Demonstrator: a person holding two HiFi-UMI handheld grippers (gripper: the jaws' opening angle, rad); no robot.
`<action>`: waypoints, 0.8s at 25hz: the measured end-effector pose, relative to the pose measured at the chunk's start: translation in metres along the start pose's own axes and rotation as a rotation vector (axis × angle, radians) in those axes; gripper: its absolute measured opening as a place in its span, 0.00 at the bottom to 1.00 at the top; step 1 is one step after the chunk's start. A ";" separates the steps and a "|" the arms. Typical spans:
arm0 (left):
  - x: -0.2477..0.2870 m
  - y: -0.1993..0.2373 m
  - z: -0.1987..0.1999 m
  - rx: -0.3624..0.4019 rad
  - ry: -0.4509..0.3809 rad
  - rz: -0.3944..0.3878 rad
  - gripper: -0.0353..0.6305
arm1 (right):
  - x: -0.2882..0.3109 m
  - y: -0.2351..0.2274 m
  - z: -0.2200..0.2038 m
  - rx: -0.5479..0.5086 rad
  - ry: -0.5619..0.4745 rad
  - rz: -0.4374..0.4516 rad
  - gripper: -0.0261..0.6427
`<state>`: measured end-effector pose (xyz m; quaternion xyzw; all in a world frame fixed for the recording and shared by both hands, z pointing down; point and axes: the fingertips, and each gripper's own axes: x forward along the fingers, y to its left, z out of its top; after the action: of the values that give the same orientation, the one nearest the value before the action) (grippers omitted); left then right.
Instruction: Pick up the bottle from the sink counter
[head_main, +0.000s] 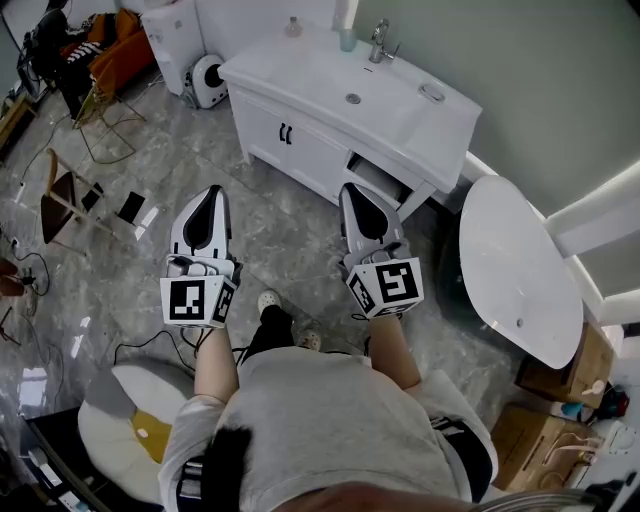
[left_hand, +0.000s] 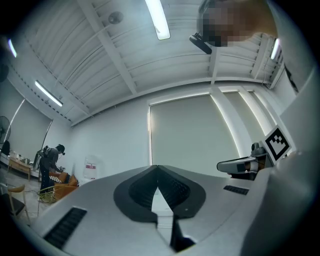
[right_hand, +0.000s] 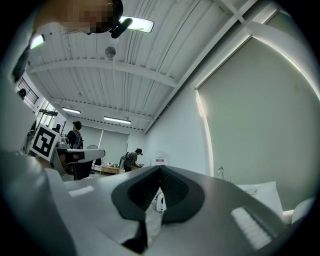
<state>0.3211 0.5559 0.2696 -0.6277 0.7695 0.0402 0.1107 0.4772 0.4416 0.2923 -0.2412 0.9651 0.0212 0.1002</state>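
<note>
1. White and bare at its near edge, the sink counter (head_main: 268, 62) stands well ahead of both grippers. The bottle (head_main: 293, 27) sits at its far back corner, close to the wall. It lies ahead of the gap between the two grippers, a little nearer the left one's line.
2. The left gripper (head_main: 208, 196) has its jaws pressed together with nothing between them. Its own view (left_hand: 158, 172) looks up at wall and ceiling, not at the bottle.
3. The right gripper (head_main: 352, 192) also has its jaws closed and is empty. Its view (right_hand: 160, 172) catches only a strip of the counter, off to its right.
4. The pick has not begun, and the whole approach is ahead.
5. Risk: if either gripper arrives with its jaws together, it would push the bottle rather than straddle it. The bottle looks small and light, so a nudge could tip it against the wall or off the end of the counter.
6. Risk: a teal cup (head_main: 347, 40) stands just right of the bottle, with the faucet (head_main: 380, 42) beyond it. A reach from the right gripper's side would pass over or near both, and a wide swing could knock the cup.
7. Risk: a drawer (head_main: 378, 180) looks pulled out just ahead of the right gripper. Stepping in on that side could catch it.
8. Risk: both gripper cameras point upward, so the final closing may have to be judged from the head view alone, where the bottle is tiny.
</note>
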 end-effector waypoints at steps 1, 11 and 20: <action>0.005 0.002 -0.002 -0.001 0.000 -0.001 0.06 | 0.005 -0.002 -0.001 -0.001 0.001 -0.001 0.06; 0.090 0.051 -0.023 -0.006 -0.014 -0.026 0.06 | 0.094 -0.037 -0.014 -0.011 -0.012 -0.022 0.06; 0.184 0.129 -0.032 -0.001 -0.031 -0.034 0.06 | 0.209 -0.060 -0.020 -0.038 -0.027 -0.045 0.06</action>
<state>0.1572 0.4000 0.2501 -0.6399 0.7570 0.0484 0.1232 0.3215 0.2910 0.2695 -0.2646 0.9573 0.0403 0.1089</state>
